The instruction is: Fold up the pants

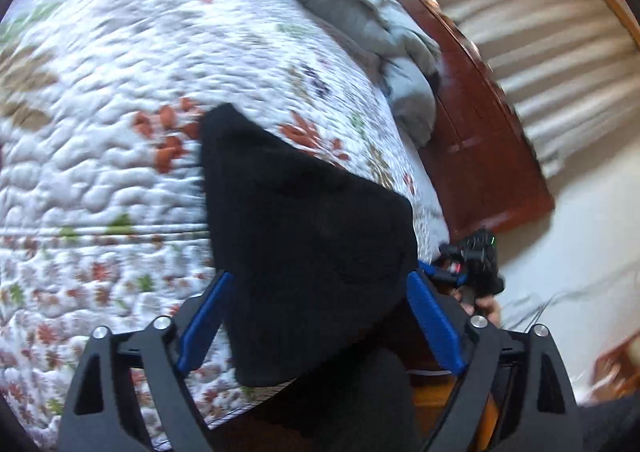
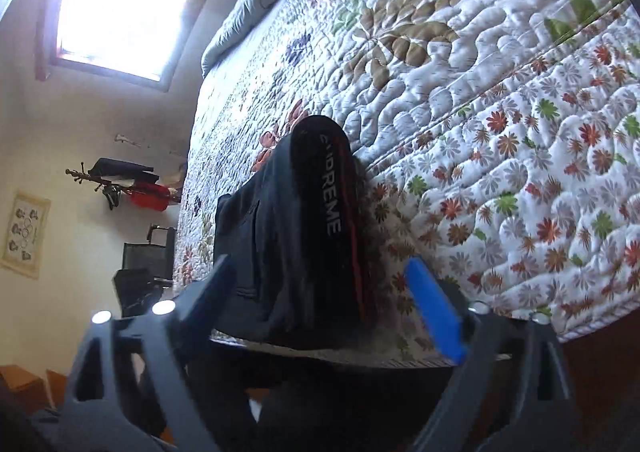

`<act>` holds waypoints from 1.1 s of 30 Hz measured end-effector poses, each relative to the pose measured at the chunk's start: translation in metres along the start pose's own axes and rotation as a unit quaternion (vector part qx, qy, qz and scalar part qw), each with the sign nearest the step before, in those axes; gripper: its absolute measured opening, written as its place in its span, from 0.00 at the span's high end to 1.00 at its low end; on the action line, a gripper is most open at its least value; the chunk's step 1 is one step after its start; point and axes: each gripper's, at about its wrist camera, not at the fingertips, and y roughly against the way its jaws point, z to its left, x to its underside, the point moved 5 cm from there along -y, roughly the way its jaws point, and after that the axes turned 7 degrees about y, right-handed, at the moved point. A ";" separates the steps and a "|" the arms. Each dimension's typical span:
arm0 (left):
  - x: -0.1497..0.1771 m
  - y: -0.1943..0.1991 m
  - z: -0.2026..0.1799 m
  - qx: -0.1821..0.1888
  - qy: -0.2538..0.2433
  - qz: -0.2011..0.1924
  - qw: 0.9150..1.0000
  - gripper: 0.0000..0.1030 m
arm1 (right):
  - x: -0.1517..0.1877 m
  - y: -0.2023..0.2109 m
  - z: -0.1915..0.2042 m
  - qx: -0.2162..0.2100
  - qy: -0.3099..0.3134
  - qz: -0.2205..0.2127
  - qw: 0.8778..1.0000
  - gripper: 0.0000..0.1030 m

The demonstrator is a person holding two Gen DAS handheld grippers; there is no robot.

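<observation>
The black pants (image 1: pixel 308 236) lie bunched on the floral quilt (image 1: pixel 120 132) near the bed's edge. In the right wrist view the pants (image 2: pixel 296 244) show a red stripe and the lettering "REME" on a folded leg. My left gripper (image 1: pixel 316 284) is open, its blue fingers (image 1: pixel 204 320) standing on either side of the pants. My right gripper (image 2: pixel 320 276) is open too, its fingers spread around the near end of the pants. The right gripper also shows in the left wrist view (image 1: pixel 472 264) at the bed's edge.
A grey blanket (image 1: pixel 400 52) is heaped at the head of the bed by the wooden headboard (image 1: pixel 480 140). A bright window (image 2: pixel 120 8), a coat rack (image 2: pixel 120 184) and a dark chair (image 2: pixel 144 272) stand beyond the bed.
</observation>
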 end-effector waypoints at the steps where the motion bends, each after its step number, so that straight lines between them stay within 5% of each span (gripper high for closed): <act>1: -0.004 0.002 0.008 0.004 0.022 0.000 1.000 0.10 | -0.002 -0.006 -0.003 -0.009 -0.012 0.020 1.000 0.11; 7: -0.029 -0.003 0.057 0.038 0.145 0.023 0.989 0.07 | -0.007 -0.052 -0.005 -0.021 -0.029 0.099 0.994 0.09; 22: -0.026 -0.081 0.045 0.033 0.112 0.125 0.985 0.07 | -0.025 -0.102 0.022 -0.075 0.013 0.165 0.983 0.02; 26: -0.022 -0.091 0.035 0.011 0.083 0.141 0.986 0.07 | -0.022 -0.109 0.028 -0.051 0.037 0.177 0.982 0.03; 28: -0.020 -0.091 0.034 0.011 0.082 0.143 0.986 0.08 | -0.023 -0.101 0.018 -0.059 0.026 0.171 0.983 0.07; 30: -0.019 -0.092 0.033 0.007 0.079 0.137 0.987 0.12 | -0.022 -0.097 0.015 -0.041 0.030 0.169 0.984 0.22; 33: -0.016 -0.089 0.038 -0.018 0.075 0.127 0.989 0.35 | -0.018 -0.095 0.012 -0.025 0.027 0.166 0.985 0.48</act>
